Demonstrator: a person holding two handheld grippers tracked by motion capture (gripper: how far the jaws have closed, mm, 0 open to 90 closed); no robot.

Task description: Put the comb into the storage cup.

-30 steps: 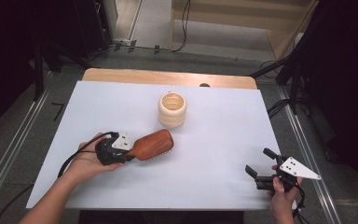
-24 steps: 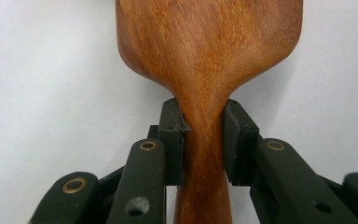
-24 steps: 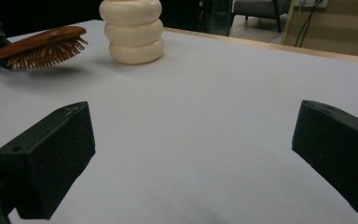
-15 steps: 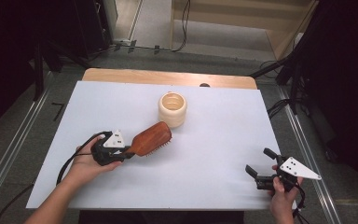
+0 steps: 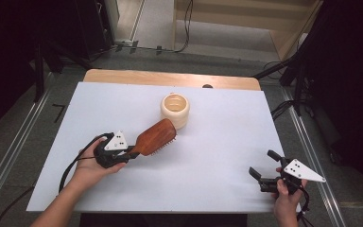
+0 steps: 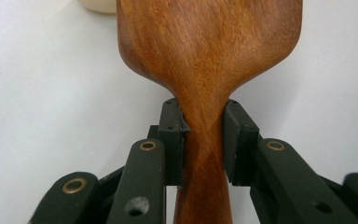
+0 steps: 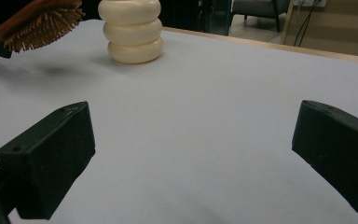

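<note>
The wooden hairbrush (image 5: 155,137) was clamped at its neck by the left gripper (image 5: 131,152), near the cream holder (image 5: 175,109). The right gripper (image 5: 263,173) was held wide, empty.

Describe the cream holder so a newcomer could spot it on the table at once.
On the white table, look toward the far wooden edge: the cream holder stands there, just beyond the wooden hairbrush. It alone is pale, open-topped and shaped like three stacked rings.

hairbrush (image 5: 155,137) just before cup (image 5: 175,109)
</note>
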